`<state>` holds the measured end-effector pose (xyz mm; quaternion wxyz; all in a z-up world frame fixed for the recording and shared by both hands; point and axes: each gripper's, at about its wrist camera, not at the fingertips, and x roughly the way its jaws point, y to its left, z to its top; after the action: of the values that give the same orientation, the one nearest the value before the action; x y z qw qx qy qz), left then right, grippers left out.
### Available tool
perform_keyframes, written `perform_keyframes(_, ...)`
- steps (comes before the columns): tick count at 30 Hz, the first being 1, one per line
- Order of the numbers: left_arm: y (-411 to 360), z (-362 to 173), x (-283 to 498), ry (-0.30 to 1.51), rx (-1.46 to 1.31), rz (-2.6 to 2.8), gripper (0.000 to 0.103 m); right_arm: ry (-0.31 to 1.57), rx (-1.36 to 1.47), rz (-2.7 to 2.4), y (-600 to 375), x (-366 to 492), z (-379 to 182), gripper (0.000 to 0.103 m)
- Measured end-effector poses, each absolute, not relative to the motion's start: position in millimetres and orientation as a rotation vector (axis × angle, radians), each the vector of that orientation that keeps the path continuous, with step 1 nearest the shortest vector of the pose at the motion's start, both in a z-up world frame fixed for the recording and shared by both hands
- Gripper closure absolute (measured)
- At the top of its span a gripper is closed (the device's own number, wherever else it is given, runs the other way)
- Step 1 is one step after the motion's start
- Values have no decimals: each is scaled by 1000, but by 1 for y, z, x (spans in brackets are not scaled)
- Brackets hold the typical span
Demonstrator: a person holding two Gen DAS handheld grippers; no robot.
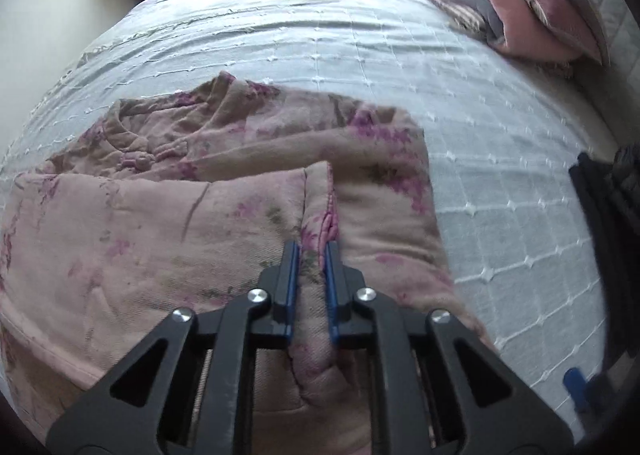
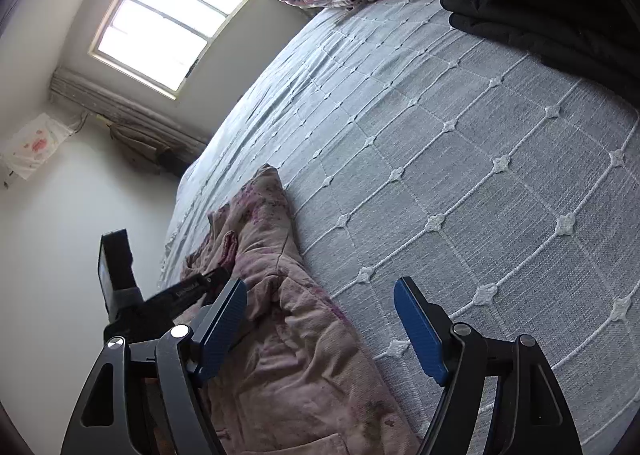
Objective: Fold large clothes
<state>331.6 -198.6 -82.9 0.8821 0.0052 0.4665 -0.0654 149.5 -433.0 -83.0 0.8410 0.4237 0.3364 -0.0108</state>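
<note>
Pink floral jacket (image 1: pixel 224 175), padded, spread on the near left part of a bed (image 1: pixel 400 55) under a pale grey bedspread stitched in white squares; collar and knot buttons toward the far left, one sleeve folded across the body toward the right. Left gripper (image 1: pixel 313 255): fingers (image 1: pixel 291 279) narrow, pinching a ridge of jacket cloth near the sleeve cuff, blue pads pressed against the fold on both sides. Right gripper (image 2: pixel 320 331): fingers (image 2: pixel 420 331) wide apart, nothing between the pads, poised over the jacket's right edge where it meets the bedspread; left finger above the cloth, right finger above bare bedspread. Seen from the right wrist: the left gripper at the far left of the jacket, closed on cloth. Folded pink and grey quilt (image 1: pixel 516 3) at the far right corner of the bed, well apart from the jacket. Dark folded garments (image 2: pixel 552 11) at the far right edge of the bed, near the quilt. Bright window (image 2: pixel 172 15) in the far wall, with curtain cloth hanging beneath it.
</note>
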Motion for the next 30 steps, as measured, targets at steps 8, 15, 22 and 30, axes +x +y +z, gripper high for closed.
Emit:
perform_keyframes(8, -190, -72, 341, 898, -117, -111, 88, 720, 872, -8, -425, 153, -82, 26)
perform_keyframes(15, -197, -119, 335, 965, -117, -275, 50, 726, 882, -17, -429, 153, -87, 26)
perform_keyframes(22, -151, -69, 319, 979, -254, -375, 46, 690, 826, -33, -425, 152, -81, 26)
perform_keyframes(30, -33, -80, 284, 944, -120, -98, 47, 710, 791, -25, -412, 156, -81, 26)
